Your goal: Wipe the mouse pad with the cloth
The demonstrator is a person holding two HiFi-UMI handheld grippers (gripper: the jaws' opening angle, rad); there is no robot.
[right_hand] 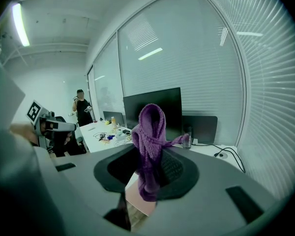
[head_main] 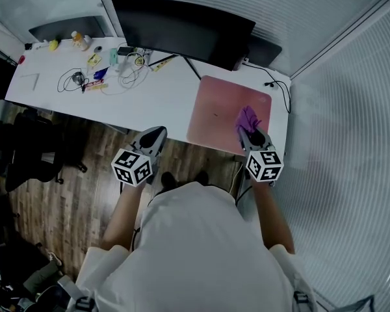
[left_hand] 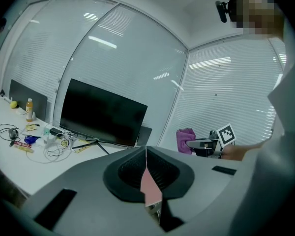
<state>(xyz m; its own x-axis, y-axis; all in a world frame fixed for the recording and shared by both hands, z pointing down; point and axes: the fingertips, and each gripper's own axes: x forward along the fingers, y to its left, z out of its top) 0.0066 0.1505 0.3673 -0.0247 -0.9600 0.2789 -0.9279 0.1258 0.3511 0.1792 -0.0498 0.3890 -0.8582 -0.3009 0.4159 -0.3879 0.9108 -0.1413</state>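
Note:
A pink mouse pad (head_main: 221, 112) lies on the right part of the white desk (head_main: 149, 93), in front of the monitor. My right gripper (head_main: 250, 130) is shut on a purple cloth (head_main: 246, 117), held above the pad's near right part; in the right gripper view the cloth (right_hand: 150, 141) sticks up and hangs down between the closed jaws. My left gripper (head_main: 155, 135) is shut with nothing in it, just off the desk's front edge left of the pad. A sliver of pink pad (left_hand: 150, 187) shows through its jaws.
A black monitor (head_main: 182, 28) stands at the desk's back. Cables, a bottle (head_main: 80, 40) and small items clutter the left of the desk. A cable (head_main: 279, 90) runs along the right edge. A black chair (head_main: 26, 148) stands at left; a person (right_hand: 82, 107) stands far off.

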